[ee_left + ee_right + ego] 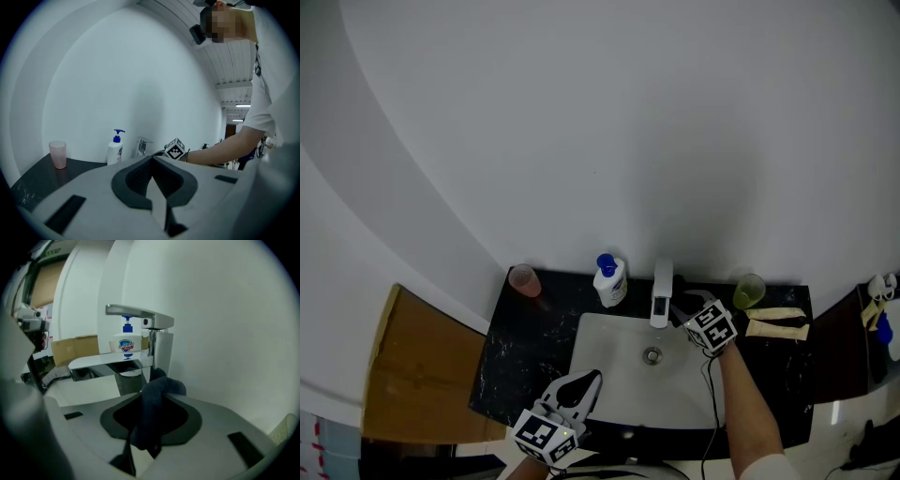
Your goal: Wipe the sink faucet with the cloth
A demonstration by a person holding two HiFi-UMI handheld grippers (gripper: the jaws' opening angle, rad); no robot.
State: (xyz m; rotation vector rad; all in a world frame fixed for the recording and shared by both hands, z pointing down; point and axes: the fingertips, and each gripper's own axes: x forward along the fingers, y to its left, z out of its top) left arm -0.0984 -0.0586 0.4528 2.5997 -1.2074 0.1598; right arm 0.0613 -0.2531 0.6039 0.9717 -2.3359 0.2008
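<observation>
Right gripper view: the right gripper (pixel 149 397) has its fingers clamped on a dark blue, soft, bunched cloth (pixel 152 418). A rolled fold bulges past the fingertips at the centre of the frame. It sits under the flat spout of the boxy, mirror-polished chrome faucet (pixel 112 364), beside the faucet's upright body; contact is unclear.

In the head view the faucet stands at the far rim of a smooth white rectangular sink (pixel 609 375), set in a black speckled stone-like surface (pixel 525 347). The left gripper (pixel 581 386), lower centre, hangs over the sink's near edge, fingers closed together and empty. A white plastic soap bottle with a blue pump (pixel 610 281) stands left of the faucet.
</observation>
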